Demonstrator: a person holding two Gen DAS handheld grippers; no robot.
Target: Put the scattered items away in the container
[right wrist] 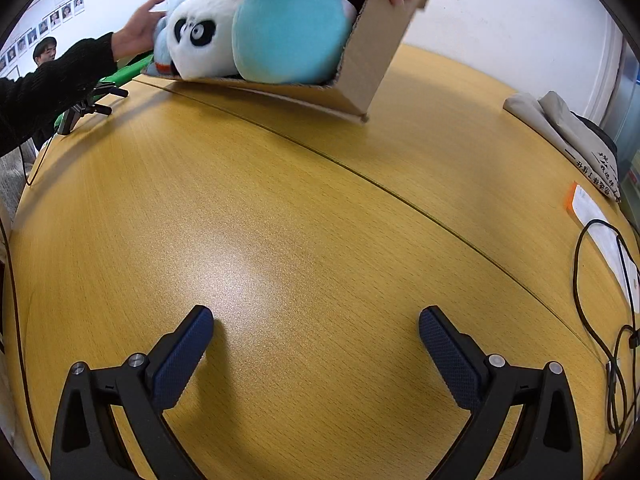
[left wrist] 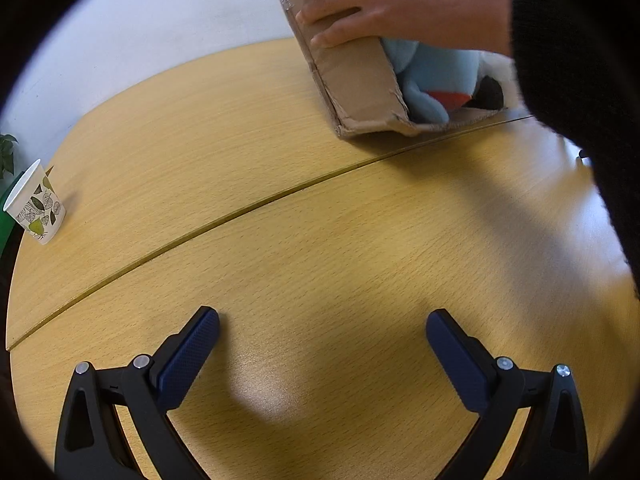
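While bare hands (left wrist: pixel 400 0) tip the cardboard box (right wrist: pixel 360 60) at the far table edge, plush toys (right wrist: pixel 256 32) inside, both grippers, left (left wrist: pixel 322 334) and right (right wrist: pixel 316 330), hover near, jaws apart, empty. Looks like pre-scatter setup; next calls for waiting, then picking toys.

Table (right wrist: pixel 280 240): yellow-tan wood grain. Box (right wrist: pixel 372 48): plain brown cardboard. Panda toy (right wrist: pixel 200 40): white, black eye patches. Cushion (right wrist: pixel 288 32): turquoise. Blue plush (left wrist: pixel 432 76): pale blue, orange-red patch. Paper cup (left wrist: pixel 36 204): white, green and grey leaf print. Gripper pads (left wrist: pixel 188 356): dark blue, textured; arms black. Sleeve (left wrist: pixel 580 80): black.
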